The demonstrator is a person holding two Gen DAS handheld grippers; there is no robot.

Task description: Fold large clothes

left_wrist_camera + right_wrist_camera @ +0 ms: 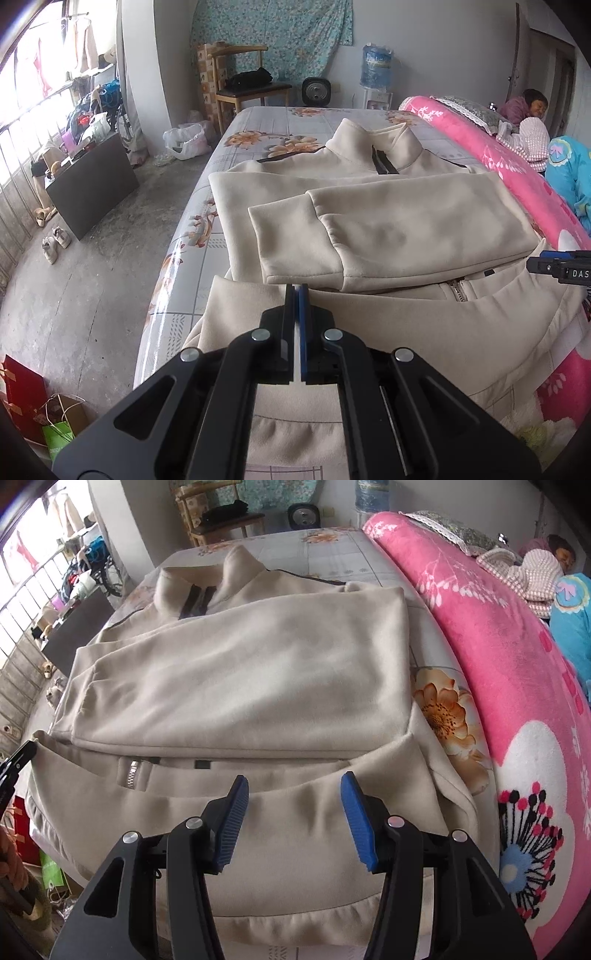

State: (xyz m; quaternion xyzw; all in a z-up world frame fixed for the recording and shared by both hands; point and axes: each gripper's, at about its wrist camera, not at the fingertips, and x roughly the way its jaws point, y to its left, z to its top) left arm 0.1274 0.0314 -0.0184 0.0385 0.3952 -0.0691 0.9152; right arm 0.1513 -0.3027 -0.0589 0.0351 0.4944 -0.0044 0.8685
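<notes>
Your left gripper (298, 291) is clenched on the folded hem edge of the cream jacket (240, 679) on the bed (280, 122); your right gripper (293, 794) hangs released just above that hem. The collar lies straight ahead, the hem running crosswise.

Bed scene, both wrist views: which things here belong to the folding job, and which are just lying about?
Part of the job:
- cream jacket, sleeves folded across
- left tongs, shut
- right tongs, open above the hem

Lying about:
- pink blanket
- wooden chair
- water jug
- shoes
</notes>
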